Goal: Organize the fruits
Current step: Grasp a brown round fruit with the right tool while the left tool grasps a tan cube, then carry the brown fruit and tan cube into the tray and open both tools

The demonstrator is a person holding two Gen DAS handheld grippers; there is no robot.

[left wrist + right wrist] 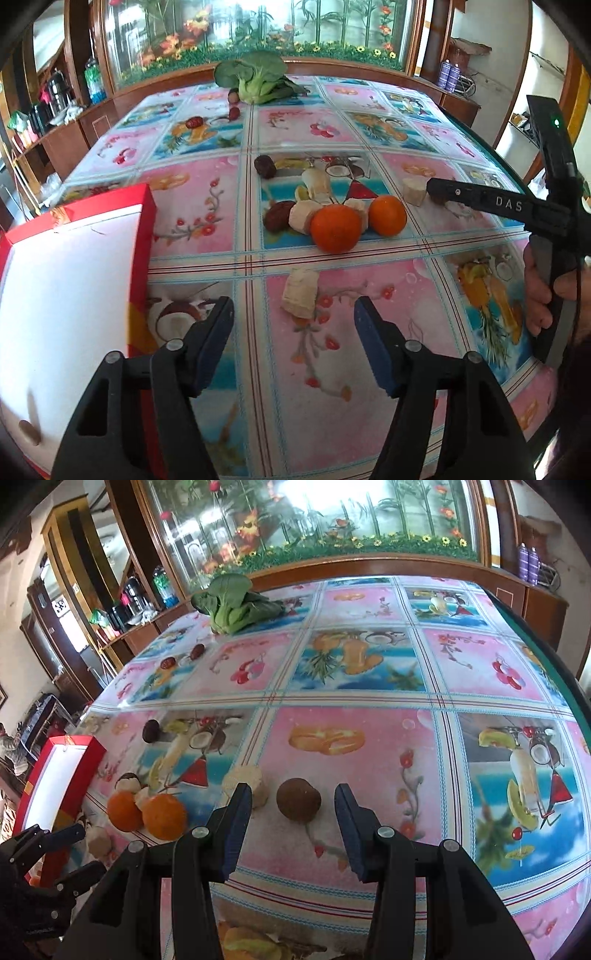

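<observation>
A glossy plastic tablecloth printed with pink and blue fruit squares (207, 206) covers the table. At twelve o'clock, a curved reddish wooden cabinet rim (332, 66) carries a large glass panel painted with bamboo and orange flowers (258, 29), brightly backlit. At ten o'clock, brown wooden shelves (122, 635) hold dark flasks. At two o'clock, two purple bottles (528, 565) stand before a pale wall.
</observation>
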